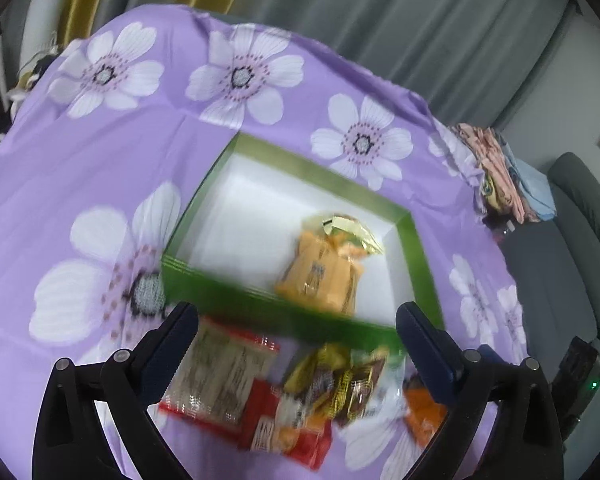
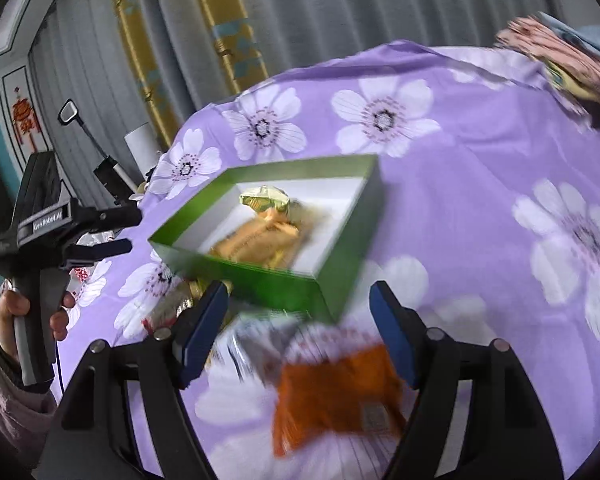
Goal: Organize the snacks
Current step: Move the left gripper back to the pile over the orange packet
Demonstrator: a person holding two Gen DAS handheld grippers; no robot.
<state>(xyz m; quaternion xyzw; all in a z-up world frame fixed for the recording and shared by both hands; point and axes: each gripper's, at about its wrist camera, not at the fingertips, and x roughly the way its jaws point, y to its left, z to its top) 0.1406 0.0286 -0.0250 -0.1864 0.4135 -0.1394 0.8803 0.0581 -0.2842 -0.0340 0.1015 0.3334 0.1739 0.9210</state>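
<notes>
A green box (image 1: 414,248) with a white inside stands on the purple flowered cloth; in it lie an orange packet (image 1: 320,276) and a gold packet (image 1: 352,232). My left gripper (image 1: 296,320) is open, nothing between its fingers, above a blurred heap in front of the box: a red-edged packet (image 1: 224,376), dark yellow-brown packets (image 1: 340,380). In the right wrist view the box (image 2: 340,248) holds the same orange packet (image 2: 256,240) and gold packet (image 2: 264,200). My right gripper (image 2: 300,300) is open over an orange packet (image 2: 336,392) lying on the cloth. The left gripper (image 2: 112,230) shows at the left, held by a hand.
Folded clothes (image 1: 500,176) are piled at the table's far right corner (image 2: 560,52). A grey sofa (image 1: 572,248) stands beyond the table's right edge. Grey curtains (image 2: 340,8) hang behind. A silver-white packet (image 2: 260,332) lies by the box's near corner.
</notes>
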